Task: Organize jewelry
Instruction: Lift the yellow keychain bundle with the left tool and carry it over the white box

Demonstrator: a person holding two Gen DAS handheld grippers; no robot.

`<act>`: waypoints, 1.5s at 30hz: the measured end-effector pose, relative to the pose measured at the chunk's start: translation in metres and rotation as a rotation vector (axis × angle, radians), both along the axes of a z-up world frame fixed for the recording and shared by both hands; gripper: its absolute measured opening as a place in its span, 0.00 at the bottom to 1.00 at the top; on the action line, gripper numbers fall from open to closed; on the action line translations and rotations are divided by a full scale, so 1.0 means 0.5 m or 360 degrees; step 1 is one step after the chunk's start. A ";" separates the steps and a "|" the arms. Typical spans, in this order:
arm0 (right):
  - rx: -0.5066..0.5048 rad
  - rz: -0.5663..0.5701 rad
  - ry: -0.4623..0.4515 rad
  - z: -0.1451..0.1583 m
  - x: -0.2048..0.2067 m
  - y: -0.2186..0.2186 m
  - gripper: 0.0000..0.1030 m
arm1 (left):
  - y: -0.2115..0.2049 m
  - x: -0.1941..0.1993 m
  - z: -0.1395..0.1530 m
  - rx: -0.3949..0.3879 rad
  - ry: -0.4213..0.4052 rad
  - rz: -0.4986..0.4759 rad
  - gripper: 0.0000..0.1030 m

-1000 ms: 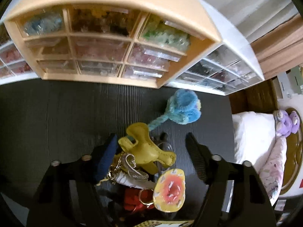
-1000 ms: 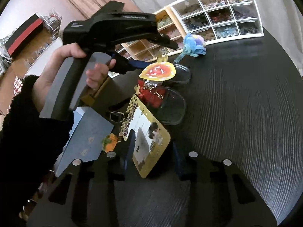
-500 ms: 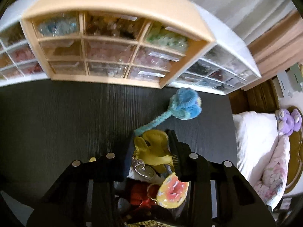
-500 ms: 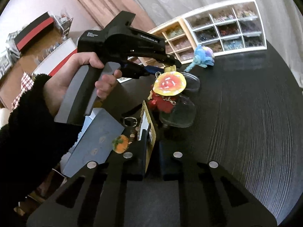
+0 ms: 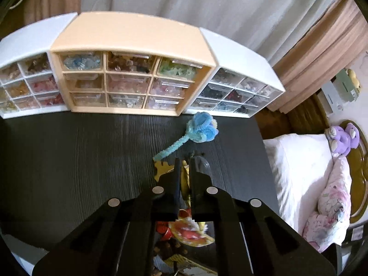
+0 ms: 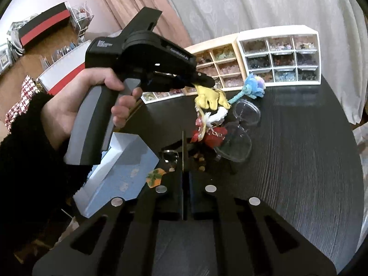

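I had the left tool point(image 5: 184, 172) clamped on the yellow soft-leather charm point(image 6: 210, 97) at the top of the keychain cluster; in the right wrist view it showed just left of centre in the upper half, pinched at the black tip of that tool point(image 6: 204, 82); below it hung a white charm point(image 6: 218, 116), a red charm point(image 6: 212, 138) and the chain links, trailing down toward the centre of the frame.

My right tool point(image 6: 184, 161) was closed to a sliver on the thin gold-edged card point(image 6: 183, 147), seen edge-on as a vertical line at centre frame, rising from between the jaws.

So, as I read it, the cluster's long axis ran from the yellow charm at upper centre down to the card at lower centre, strung between my two hands above the black wood-grain counter point(image 6: 299, 161); each hand held one end; neither was nearer than the other.

The open clear plastic clamshell case point(image 6: 239, 142) lay on the counter just right of the hanging charms; the blue pipe-cleaner flower point(image 5: 202, 130) lay beyond it, in front of the peach nine-drawer organiser point(image 5: 128, 82).

I judged that any separating pull would run along that axis.
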State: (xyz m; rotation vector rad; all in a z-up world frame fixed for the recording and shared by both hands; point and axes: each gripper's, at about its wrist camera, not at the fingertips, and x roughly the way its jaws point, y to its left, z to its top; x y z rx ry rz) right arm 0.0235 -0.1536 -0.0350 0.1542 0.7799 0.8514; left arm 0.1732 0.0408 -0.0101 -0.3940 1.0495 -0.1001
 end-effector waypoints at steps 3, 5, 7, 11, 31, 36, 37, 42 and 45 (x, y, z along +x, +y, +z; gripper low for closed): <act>0.0012 -0.0026 -0.0023 0.013 -0.003 -0.005 0.05 | 0.008 -0.018 0.029 0.0051 -0.0041 0.0012 0.06; 0.0003 -0.0061 -0.0044 0.024 -0.004 -0.007 0.05 | 0.020 -0.034 0.054 0.0069 -0.0084 0.0028 0.06; 0.0001 -0.0086 -0.0066 0.035 -0.007 -0.009 0.05 | 0.027 -0.049 0.080 0.0075 -0.0123 0.0035 0.06; 0.0010 -0.0122 -0.0102 0.059 -0.015 -0.013 0.05 | 0.043 -0.082 0.130 0.0075 -0.0208 0.0037 0.06; 0.0030 -0.0118 -0.0248 0.153 -0.066 0.025 0.05 | 0.094 -0.229 0.292 0.0103 -0.0476 0.0059 0.06; 0.0042 -0.0046 -0.0292 0.178 -0.084 0.054 0.05 | 0.098 -0.291 0.341 0.0149 -0.0549 -0.0008 0.06; 0.0044 -0.0033 -0.0297 0.181 -0.086 0.060 0.05 | 0.098 -0.306 0.348 0.0156 -0.0557 -0.0021 0.06; 0.0040 0.0085 -0.0343 0.198 -0.110 0.113 0.05 | 0.107 -0.390 0.369 0.0225 -0.0600 -0.0034 0.06; 0.0039 0.0151 -0.0360 0.206 -0.128 0.139 0.05 | 0.124 -0.434 0.358 0.0262 -0.0590 -0.0001 0.06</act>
